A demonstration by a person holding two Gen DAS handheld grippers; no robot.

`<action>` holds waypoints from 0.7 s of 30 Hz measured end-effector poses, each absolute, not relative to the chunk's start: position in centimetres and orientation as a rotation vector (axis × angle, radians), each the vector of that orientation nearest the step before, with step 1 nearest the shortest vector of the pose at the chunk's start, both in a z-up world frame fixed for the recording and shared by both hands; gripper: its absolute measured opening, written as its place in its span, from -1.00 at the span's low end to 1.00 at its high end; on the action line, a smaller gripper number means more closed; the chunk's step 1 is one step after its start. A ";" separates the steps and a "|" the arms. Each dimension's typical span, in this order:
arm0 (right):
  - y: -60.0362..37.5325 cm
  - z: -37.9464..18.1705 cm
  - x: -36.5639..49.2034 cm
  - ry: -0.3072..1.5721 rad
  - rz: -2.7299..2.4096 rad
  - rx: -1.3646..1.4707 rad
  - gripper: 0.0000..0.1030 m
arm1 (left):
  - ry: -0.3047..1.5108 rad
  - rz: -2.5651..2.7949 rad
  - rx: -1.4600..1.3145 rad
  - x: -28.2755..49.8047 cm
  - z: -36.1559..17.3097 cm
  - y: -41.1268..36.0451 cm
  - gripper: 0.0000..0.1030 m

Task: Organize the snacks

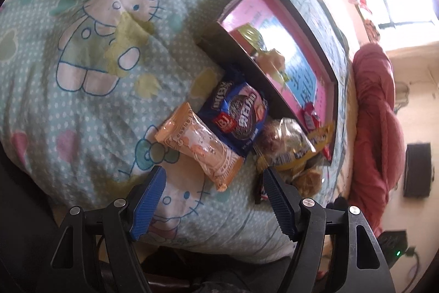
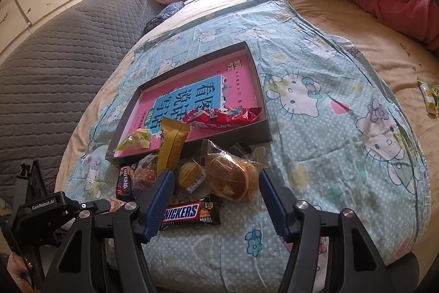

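Here, Snickers bar (image 2: 190, 213) just beyond wide-open right tool (image 2: 216, 180), left tool (image 1: 214, 177) equally wide.

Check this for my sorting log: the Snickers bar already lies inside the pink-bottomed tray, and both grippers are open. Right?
Not quite. The Snickers bar lies on the quilt, outside the tray, between the right gripper fingers, as the right wrist view shows. Both grippers, including the left gripper, are open.

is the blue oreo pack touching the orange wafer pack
Touching. Left wrist view: the orange wafer pack overlaps the blue Oreo pack's edge, no gap between.
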State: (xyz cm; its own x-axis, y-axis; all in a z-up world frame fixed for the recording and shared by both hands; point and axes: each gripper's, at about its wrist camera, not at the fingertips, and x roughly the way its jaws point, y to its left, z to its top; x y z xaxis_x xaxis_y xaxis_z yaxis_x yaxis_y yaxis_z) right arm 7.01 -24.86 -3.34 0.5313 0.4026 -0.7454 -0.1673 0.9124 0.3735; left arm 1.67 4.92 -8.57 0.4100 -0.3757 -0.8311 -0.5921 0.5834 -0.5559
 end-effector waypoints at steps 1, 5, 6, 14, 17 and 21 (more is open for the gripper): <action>-24.9 -3.4 7.0 0.954 0.345 0.271 0.24 | 1.191 0.175 -1.014 1.8 -8.7 5.0 0.45; -24.9 -3.7 7.3 0.961 0.347 0.274 0.24 | 1.178 0.181 -1.074 2.4 -9.4 5.3 0.43; -24.9 -3.7 7.3 0.961 0.347 0.273 0.24 | 1.169 0.189 -1.080 2.5 -9.5 5.3 0.39; -24.6 -5.0 8.0 0.993 0.349 0.277 0.24 | 1.166 0.208 -1.074 3.1 -10.7 5.6 -0.30; -24.4 -5.7 8.5 1.008 0.349 0.278 0.24 | 1.161 0.208 -1.073 3.1 -11.1 5.8 -0.30; -24.3 -7.0 9.4 1.052 0.326 0.296 0.24 | 1.153 0.207 -1.057 3.6 -11.3 6.0 -0.30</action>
